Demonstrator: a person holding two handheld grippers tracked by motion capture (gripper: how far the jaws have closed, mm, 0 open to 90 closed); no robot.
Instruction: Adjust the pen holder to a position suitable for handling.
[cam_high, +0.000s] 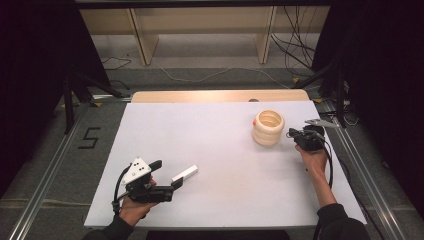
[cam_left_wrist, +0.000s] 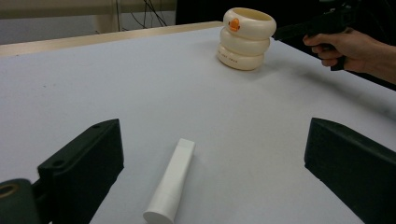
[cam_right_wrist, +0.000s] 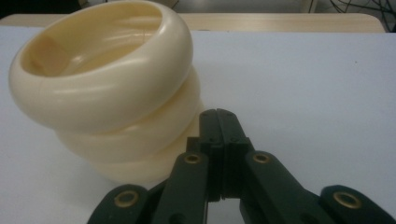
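hiding part of the cream ringed holder (cam_right_wrist: 107, 93) in the right gripper view, the right hand-held gripper (cam_right_wrist: 219, 116) has its black jaws pressed together with nothing between them, their tips just beside the holder's lower rings; whether they touch it is hard to tell. the holder's far inner wall is blurred there. in the high view the right hand-held gripper (cam_high: 300, 135) sits at the holder's (cam_high: 268, 128) right side, the hand (cam_high: 312, 159) behind it with the forearm running in from the bottom right edge, where the sleeve is cut off. the left hand-held gripper (cam_high: 167, 175) rests low near the front left of the white surface (cam_high: 215, 150), its jaws standing wide apart, with a white tube (cam_high: 184, 173) lying flat between their tips and touching neither. in the left gripper view the tube (cam_left_wrist: 172, 179) points away from the camera, its near end cut off by the bottom edge, and a small orange mark (cam_left_wrist: 234, 24) shows on the holder's top ring. cables lie on the floor beyond the surface, and wooden legs stand there.
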